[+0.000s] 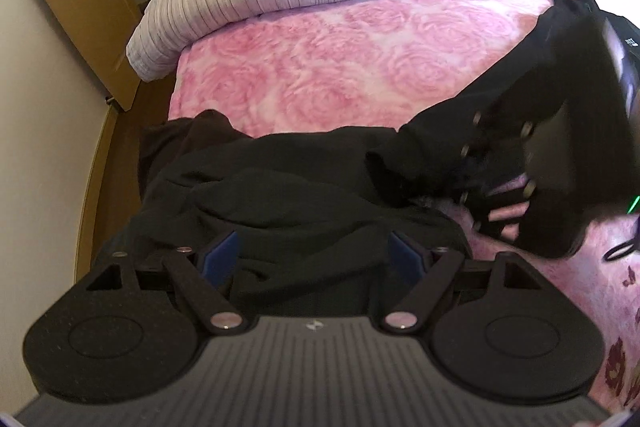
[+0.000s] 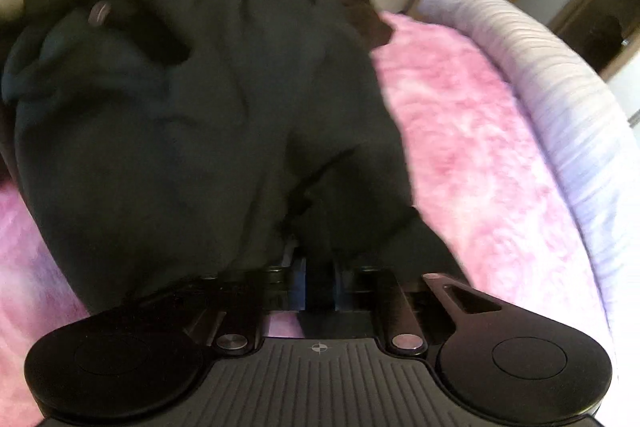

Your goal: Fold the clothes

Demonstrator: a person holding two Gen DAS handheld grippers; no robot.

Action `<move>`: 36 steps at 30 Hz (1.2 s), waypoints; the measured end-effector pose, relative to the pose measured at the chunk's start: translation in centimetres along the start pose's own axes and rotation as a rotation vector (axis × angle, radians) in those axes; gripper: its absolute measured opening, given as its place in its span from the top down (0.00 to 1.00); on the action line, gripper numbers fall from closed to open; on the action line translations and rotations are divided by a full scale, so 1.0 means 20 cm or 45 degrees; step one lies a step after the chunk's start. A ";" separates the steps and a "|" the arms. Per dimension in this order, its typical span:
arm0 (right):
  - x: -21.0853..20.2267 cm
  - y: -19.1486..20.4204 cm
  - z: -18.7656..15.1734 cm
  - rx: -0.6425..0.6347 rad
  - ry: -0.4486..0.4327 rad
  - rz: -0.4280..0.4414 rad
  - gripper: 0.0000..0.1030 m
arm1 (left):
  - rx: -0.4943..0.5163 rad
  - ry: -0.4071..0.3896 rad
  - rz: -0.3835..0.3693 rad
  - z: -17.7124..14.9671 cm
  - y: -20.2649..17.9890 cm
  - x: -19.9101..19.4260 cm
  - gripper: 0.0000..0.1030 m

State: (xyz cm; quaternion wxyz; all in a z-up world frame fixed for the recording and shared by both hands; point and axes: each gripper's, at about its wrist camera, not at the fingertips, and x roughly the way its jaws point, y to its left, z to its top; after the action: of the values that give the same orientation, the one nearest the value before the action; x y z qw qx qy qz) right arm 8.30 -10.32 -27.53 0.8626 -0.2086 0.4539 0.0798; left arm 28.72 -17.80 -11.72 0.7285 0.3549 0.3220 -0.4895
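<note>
No readable text, brand name or number shows in either view. The only mark is a small round emblem on the ribbed body of the left gripper (image 1: 313,259) and of the right gripper (image 2: 320,291).

We see soft, even daylight with no glare. The black garment (image 1: 288,187) is so dark that its folds barely read. The right wrist view is smeared by motion blur; in the left view only the right gripper (image 1: 500,183) blurs. Fisheye distortion bends the bed (image 1: 320,59) edges.
</note>
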 end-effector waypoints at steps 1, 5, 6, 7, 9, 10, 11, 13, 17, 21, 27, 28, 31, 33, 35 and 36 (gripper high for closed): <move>-0.05 -0.04 0.00 0.039 -0.028 0.001 0.91 | 0.003 -0.008 -0.002 0.01 -0.01 -0.01 0.24; -0.37 -0.33 -0.02 0.329 -0.191 -0.016 0.91 | 0.003 -0.044 -0.070 0.09 -0.10 -0.04 0.24; -0.46 -0.41 -0.04 0.386 -0.233 -0.031 0.91 | 0.015 -0.051 -0.095 0.11 -0.15 -0.04 0.24; -0.56 -0.49 -0.07 0.435 -0.273 -0.049 0.91 | 0.032 -0.058 -0.122 0.15 -0.20 -0.04 0.24; -0.75 -0.64 -0.13 0.533 -0.356 -0.084 0.91 | 0.072 -0.071 -0.176 0.21 -0.31 -0.03 0.24; -0.85 -0.72 -0.18 0.589 -0.397 -0.106 0.92 | 0.098 -0.081 -0.203 0.25 -0.38 -0.03 0.24; -0.93 -0.79 -0.22 0.642 -0.425 -0.128 0.92 | 0.128 -0.094 -0.230 0.29 -0.46 -0.03 0.24; -1.09 -0.95 -0.34 0.779 -0.482 -0.166 0.92 | 0.183 -0.127 -0.279 0.39 -0.63 -0.04 0.24; -1.39 -1.30 -0.68 0.992 -0.600 -0.247 0.92 | 0.266 -0.193 -0.350 0.57 -0.98 -0.09 0.24; -1.77 -1.60 -1.12 1.096 -0.722 -0.361 0.92 | 0.322 -0.224 -0.359 0.72 -1.35 -0.13 0.24; -2.09 -1.84 -2.10 1.365 -0.679 -0.617 0.92 | 0.250 -0.103 -0.353 0.87 -1.94 -0.05 0.24; -2.04 -1.87 -2.29 1.451 -0.622 -0.620 0.91 | 0.239 -0.073 -0.354 0.88 -2.04 -0.02 0.24; -1.85 -1.95 -2.79 1.687 -0.430 -0.573 0.91 | 0.223 0.013 -0.354 0.91 -2.31 0.09 0.24; -1.73 -1.99 -2.99 1.782 -0.342 -0.525 0.91 | 0.232 0.062 -0.351 0.90 -2.46 0.17 0.24; -1.66 -2.03 -3.13 1.847 -0.292 -0.484 0.91 | 0.261 0.084 -0.349 0.91 -2.54 0.22 0.24; -1.65 -2.04 -3.16 1.861 -0.295 -0.469 0.91 | 0.277 0.093 -0.348 0.92 -2.58 0.25 0.24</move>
State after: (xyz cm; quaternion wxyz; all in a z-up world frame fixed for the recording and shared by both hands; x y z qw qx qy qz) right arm -44.86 -72.66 -20.49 0.8228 0.3529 0.2558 -0.3647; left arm -16.08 -49.45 -16.16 0.6004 0.4020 0.3386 -0.6027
